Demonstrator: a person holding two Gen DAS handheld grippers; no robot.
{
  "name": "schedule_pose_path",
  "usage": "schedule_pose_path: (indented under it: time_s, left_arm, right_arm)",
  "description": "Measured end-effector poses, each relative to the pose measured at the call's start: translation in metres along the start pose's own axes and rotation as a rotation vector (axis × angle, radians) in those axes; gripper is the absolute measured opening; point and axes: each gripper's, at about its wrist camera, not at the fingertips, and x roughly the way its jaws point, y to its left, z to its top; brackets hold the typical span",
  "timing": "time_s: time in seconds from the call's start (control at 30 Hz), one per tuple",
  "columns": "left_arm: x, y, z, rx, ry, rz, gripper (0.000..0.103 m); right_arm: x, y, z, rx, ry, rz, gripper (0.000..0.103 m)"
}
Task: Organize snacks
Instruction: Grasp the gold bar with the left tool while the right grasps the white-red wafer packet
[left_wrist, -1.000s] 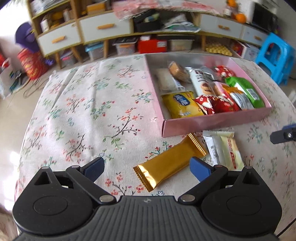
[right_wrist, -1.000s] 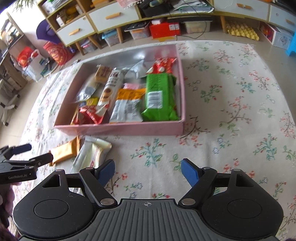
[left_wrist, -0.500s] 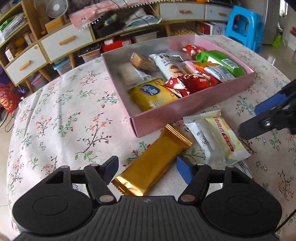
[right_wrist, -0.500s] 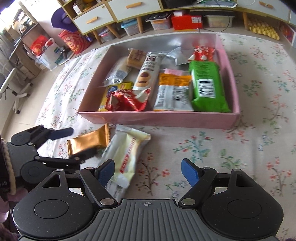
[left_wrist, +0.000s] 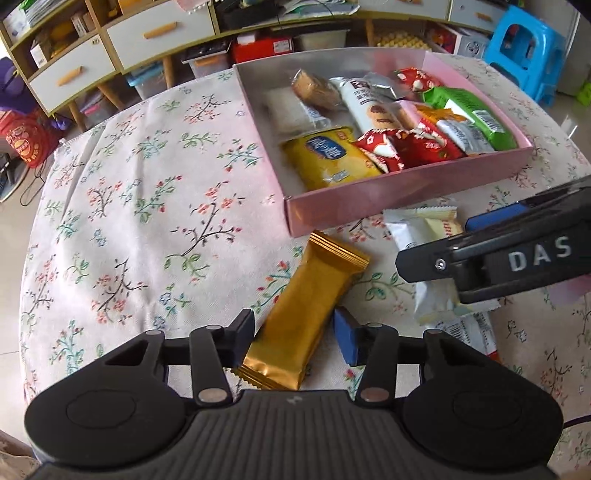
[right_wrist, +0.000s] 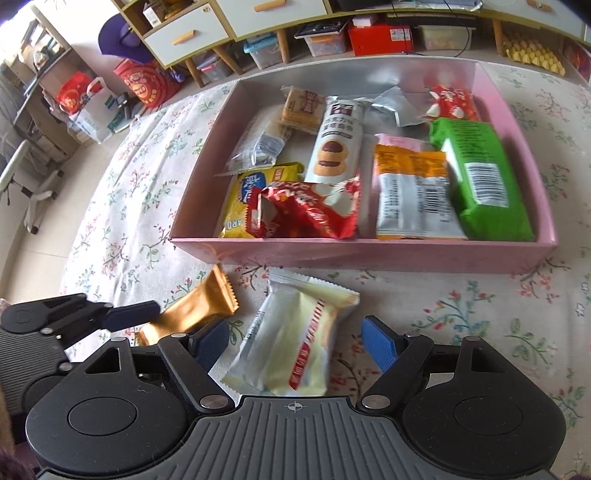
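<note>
Glossy gold foil wrapper (left_wrist: 314, 302); matt floral cloth (left_wrist: 147, 206); pink card box (left_wrist: 406, 192).

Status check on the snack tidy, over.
Left gripper closing around gold bar. Right gripper open over cream packet. Pink box ahead, unobstructed.

The black right gripper (left_wrist: 491, 236) is covering much of the cream-and-white foil snack packet (left_wrist: 417, 229), whose red lettering is blurring in the right wrist view.
</note>
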Motion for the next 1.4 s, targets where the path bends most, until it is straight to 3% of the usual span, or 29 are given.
schedule_pose_path:
  time_s: [0.23,0.67,0.87,1.03,1.13,1.27,1.4]
  left_arm:
    - [-0.003,0.000,-0.005,0.045,-0.023,0.032,0.054]
    - [-0.001,0.004,-0.004,0.026,-0.021,0.043,0.066]
    - [0.002,0.006,0.000,-0.024,-0.012,0.002,0.057]
    - [0.002,0.006,0.001,-0.057,0.000,-0.029,0.045]
    - [0.002,0.005,0.002,-0.059,0.005,-0.036,0.039]
    - [0.003,0.004,0.004,-0.076,0.010,-0.046,0.029]
    - [0.002,0.004,0.005,-0.096,0.018,-0.045,0.029]
  right_arm:
    - [0.003,0.002,-0.002,-0.046,-0.021,-0.102,0.077]
    - [-0.016,-0.044,0.002,0.037,-0.048,-0.178,0.077]
    - [-0.014,-0.033,-0.002,0.015,-0.019,-0.091,0.077]
    - [-0.005,-0.016,-0.008,-0.076,-0.011,-0.128,0.078]
    - [-0.004,-0.012,-0.009,-0.097,-0.019,-0.154,0.069]
    - [-0.008,-0.017,-0.008,-0.087,-0.025,-0.168,0.050]
    - [-0.012,-0.027,-0.006,-0.046,-0.019,-0.144,0.046]
